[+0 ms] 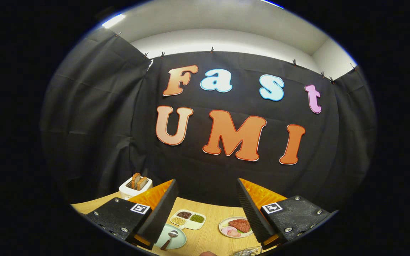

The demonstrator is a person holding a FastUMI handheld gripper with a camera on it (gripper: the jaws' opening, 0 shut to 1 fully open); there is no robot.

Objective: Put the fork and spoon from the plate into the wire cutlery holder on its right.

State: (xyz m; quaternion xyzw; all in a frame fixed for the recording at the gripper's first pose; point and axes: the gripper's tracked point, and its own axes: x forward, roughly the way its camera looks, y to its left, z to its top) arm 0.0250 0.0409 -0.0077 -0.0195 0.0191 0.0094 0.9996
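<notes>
My gripper [206, 209] hangs high over a wooden table [208, 238] with its fingers wide apart and nothing between them. Beside the left finger lies a pale green plate [177, 241] with a spoon [169, 237] on it; the finger hides the plate's left part, and I cannot make out a fork. Low down, near the right finger, a bit of the wire cutlery holder [247, 252] peeks into sight.
A white divided tray [188, 219] of beans and grains sits beyond the green plate. A white plate [236, 227] with meat and onion slices lies by the right finger. Behind the left finger stands a white toaster [135, 187] with bread slices.
</notes>
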